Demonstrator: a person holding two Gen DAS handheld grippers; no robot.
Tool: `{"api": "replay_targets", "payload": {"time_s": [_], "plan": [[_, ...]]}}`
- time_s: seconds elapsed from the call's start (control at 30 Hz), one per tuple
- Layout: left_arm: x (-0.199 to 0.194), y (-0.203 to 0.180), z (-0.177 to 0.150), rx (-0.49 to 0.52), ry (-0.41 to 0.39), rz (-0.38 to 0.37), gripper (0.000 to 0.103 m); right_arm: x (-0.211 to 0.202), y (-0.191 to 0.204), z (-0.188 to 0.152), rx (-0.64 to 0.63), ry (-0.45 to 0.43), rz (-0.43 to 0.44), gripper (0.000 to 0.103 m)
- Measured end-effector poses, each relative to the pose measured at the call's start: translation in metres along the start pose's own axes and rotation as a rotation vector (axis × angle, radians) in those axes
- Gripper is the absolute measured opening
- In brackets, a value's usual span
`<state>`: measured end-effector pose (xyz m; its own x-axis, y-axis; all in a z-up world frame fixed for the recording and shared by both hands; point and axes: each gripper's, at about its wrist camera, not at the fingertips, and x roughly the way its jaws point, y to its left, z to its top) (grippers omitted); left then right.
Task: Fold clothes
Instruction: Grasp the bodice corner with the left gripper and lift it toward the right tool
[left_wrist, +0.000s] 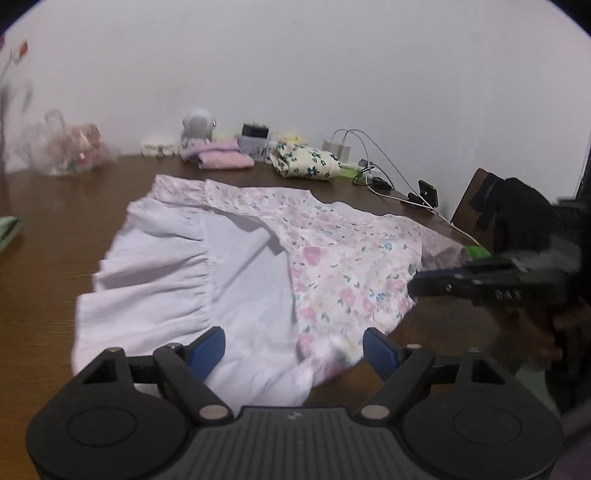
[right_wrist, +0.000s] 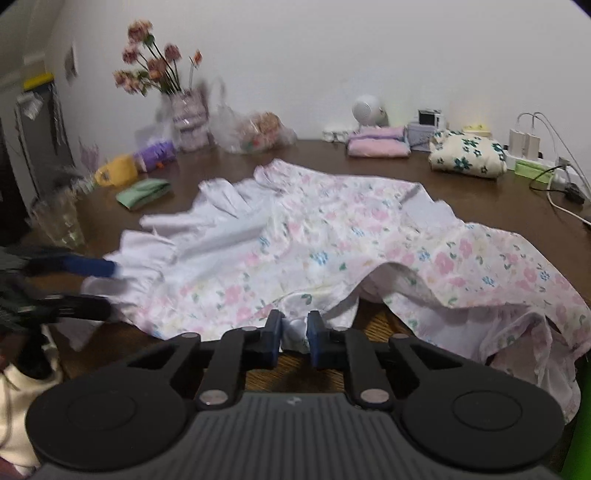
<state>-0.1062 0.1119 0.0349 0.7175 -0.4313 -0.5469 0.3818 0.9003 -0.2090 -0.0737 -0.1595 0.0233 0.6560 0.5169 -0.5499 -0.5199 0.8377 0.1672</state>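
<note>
Brown wood-grain counter (right_wrist: 332, 173) runs back to a plain white wall; the floral garment (right_wrist: 314, 240) is spread over most of its middle, pale lining side up on one half, pink/blue flower print on the other, frilled hem twd the camera.

Right gripper (right_wrist: 294, 330) sits at the near edge of the garment w/ its blue pads drawn narrow, a small bunch of white hem fabric pinched btwn them. No earlier view, so only the pinch itself is certain.

Left gripper (left_wrist: 293, 349) stands wide, pads well apart, the near hem lying btwn them but not pressed by either pad. In the right wrist view it shows at the left edge, blurred, at the frilled hem.

Along the back of the counter: folded pink clothes (right_wrist: 378, 142), a folded cream garment w/ dark green flowers (right_wrist: 467, 157), a small white round device (right_wrist: 367, 109), white chargers w/ cables (right_wrist: 524, 142). Left side: vase of pink flowers (right_wrist: 186, 118), clear plastic bag (right_wrist: 255, 131), yellow and purple soft items (right_wrist: 122, 170), a folded green cloth (right_wrist: 144, 192), a clear glass (right_wrist: 61, 221). A phone on a stand (left_wrist: 428, 192) sits near the right edge in the left wrist view.
</note>
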Motion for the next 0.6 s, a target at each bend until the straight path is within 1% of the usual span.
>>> {"api": "replay_targets", "payload": {"time_s": [0.07,0.1,0.13,0.17,0.2,0.23,0.27,0.3,0.33,0.37,0.47,0.53,0.6], "plan": [[0.016,-0.003,0.007,-0.025,0.026,-0.017,0.072,-0.004,-0.003,0.002,0.029,-0.019,0.010,0.014],[0.022,-0.004,0.009,-0.035,0.043,-0.026,0.071,-0.006,-0.005,0.003,0.044,-0.035,0.017,0.014],[0.029,-0.006,0.011,-0.044,0.068,-0.026,0.066,-0.009,-0.008,0.004,0.058,-0.052,0.024,0.014],[0.034,-0.008,0.012,-0.049,0.089,-0.031,0.051,-0.012,-0.010,0.006,0.069,-0.073,0.038,0.014],[0.039,-0.009,0.012,-0.052,0.107,-0.040,0.042,-0.015,-0.011,0.009,0.073,-0.087,0.054,0.014],[0.042,-0.010,0.012,-0.059,0.121,-0.053,0.025,-0.016,-0.013,0.011,0.080,-0.094,0.072,0.014],[0.045,-0.010,0.012,-0.069,0.133,-0.068,0.017,-0.018,-0.014,0.014,0.089,-0.098,0.090,0.014],[0.047,-0.010,0.011,-0.076,0.136,-0.076,0.015,-0.019,-0.016,0.016,0.098,-0.103,0.109,0.014],[0.047,-0.009,0.011,-0.082,0.136,-0.081,0.010,-0.020,-0.018,0.018,0.110,-0.103,0.125,0.014],[0.048,-0.009,0.011,-0.088,0.136,-0.086,0.003,-0.021,-0.019,0.020,0.123,-0.102,0.140,0.014],[0.038,-0.005,0.015,-0.131,0.103,-0.115,0.003,-0.026,-0.025,0.027,0.171,-0.110,0.184,0.014],[0.026,-0.007,0.021,-0.126,0.057,-0.122,0.004,-0.034,-0.028,0.033,0.198,-0.131,0.223,0.014],[0.012,-0.011,0.026,-0.101,0.004,-0.127,0.023,-0.041,-0.027,0.043,0.201,-0.160,0.240,0.014]]}}
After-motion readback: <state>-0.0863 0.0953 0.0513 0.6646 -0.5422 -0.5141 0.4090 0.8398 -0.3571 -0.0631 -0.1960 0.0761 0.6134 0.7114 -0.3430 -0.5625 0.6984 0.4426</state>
